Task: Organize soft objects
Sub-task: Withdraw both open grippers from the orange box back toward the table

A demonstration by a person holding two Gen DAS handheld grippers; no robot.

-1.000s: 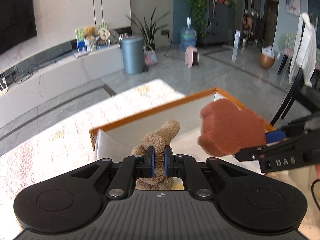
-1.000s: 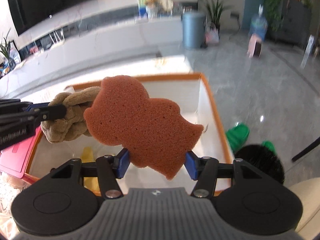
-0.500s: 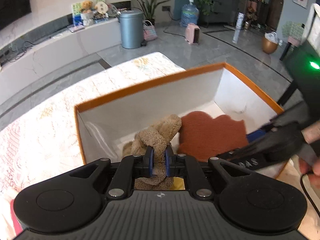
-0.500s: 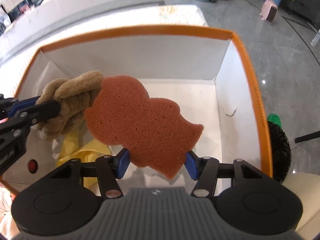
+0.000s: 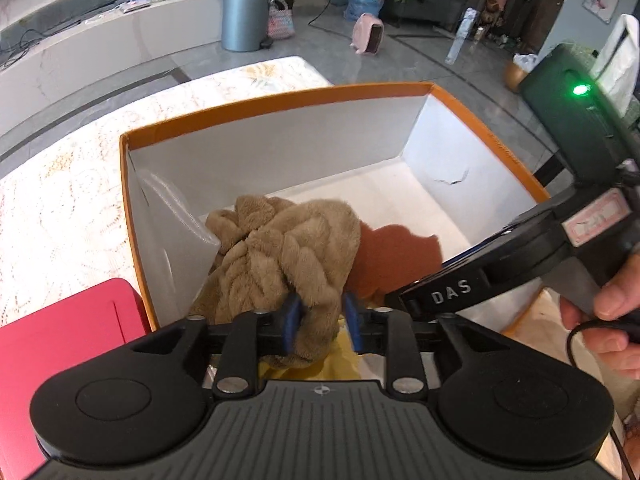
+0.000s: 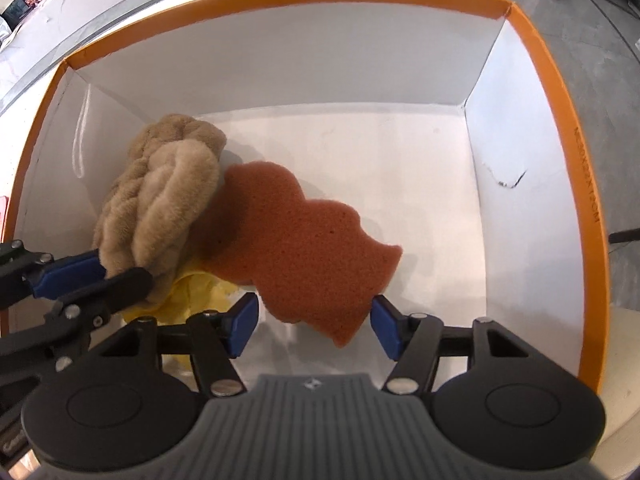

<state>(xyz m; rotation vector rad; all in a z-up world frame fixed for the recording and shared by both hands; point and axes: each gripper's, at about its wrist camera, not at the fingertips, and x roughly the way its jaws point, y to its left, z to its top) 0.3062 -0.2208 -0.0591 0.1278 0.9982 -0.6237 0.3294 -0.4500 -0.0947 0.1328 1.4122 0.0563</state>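
Plush toy [image 5: 280, 256], tan and knotted: down inside the orange-rimmed box [image 5: 280, 96] now, against its left wall, where a second ago hung above the rim. Rests partly on a yellow cloth [image 6: 196, 296] near the near-left corner, with a red case [image 5: 68, 332] outside the box further left. Runs lengthwise from the near left, at the left gripper [image 5: 322, 320], toward the far wall, thick end far. Sits between blue pads spread wider than half a second ago; cannot tell whether still pinched or already let go. Touching its right side, the rust-coloured sponge [image 6: 304, 240]: lowered with it and lying flat on the white floor. Stretches from far left, rounded lobe tucked against the plush, to near right, narrow tip aimed back at the right gripper [image 6: 312, 320]. Shows a sliver of daylight on each side of that tip, so jaws released, no longer clamping as before. Means, as a judgement, both soft pieces delivered side by side; remaining: confirm the left release, lift both tools straight up without snagging fur or foam, then fetch whatever else is loose.
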